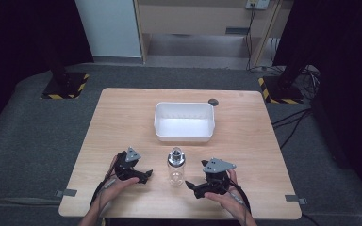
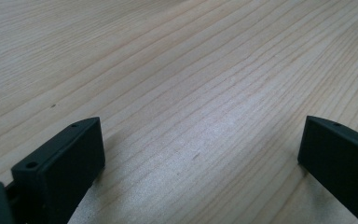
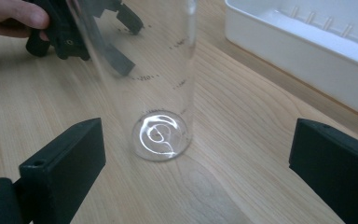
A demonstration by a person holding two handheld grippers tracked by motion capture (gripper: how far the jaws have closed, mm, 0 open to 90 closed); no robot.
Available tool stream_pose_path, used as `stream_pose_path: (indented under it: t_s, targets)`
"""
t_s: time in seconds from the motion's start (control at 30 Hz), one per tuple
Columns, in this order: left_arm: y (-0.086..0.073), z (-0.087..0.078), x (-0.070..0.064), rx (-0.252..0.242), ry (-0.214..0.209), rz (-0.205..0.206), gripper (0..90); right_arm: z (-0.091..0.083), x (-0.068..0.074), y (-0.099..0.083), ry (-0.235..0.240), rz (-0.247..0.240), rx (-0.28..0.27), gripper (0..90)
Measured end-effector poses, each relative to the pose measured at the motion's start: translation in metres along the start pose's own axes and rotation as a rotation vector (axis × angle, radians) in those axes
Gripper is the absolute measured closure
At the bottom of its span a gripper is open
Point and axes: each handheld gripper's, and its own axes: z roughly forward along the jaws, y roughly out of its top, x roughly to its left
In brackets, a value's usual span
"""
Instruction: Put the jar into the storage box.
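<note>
Clear glass bottle [image 1: 176, 165] upright near the front edge of the wooden worktop [image 1: 122, 122], printed scale marks on its side (base ring plain in the right gripper view). Left hand-held gripper [image 1: 143, 176] just to its left, jaws spread wide over bare wood, nothing between them. Right hand-held gripper [image 1: 192, 187] just to its right, jaws likewise wide apart, facing the bottle without touching. White tub [image 1: 184, 121] farther back, mid-worktop.

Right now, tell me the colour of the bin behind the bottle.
White. The bin shows best in the high view, beyond the clear bottle.
</note>
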Motion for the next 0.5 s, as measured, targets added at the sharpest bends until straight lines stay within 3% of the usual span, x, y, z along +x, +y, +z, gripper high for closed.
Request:
stream_pose_path:
  t_s: [0.5]
  targets:
    - [0.000,0.000,0.000,0.000,0.000,0.000,0.0,0.010,0.014,0.014,0.040,-0.026,-0.024,4.0]
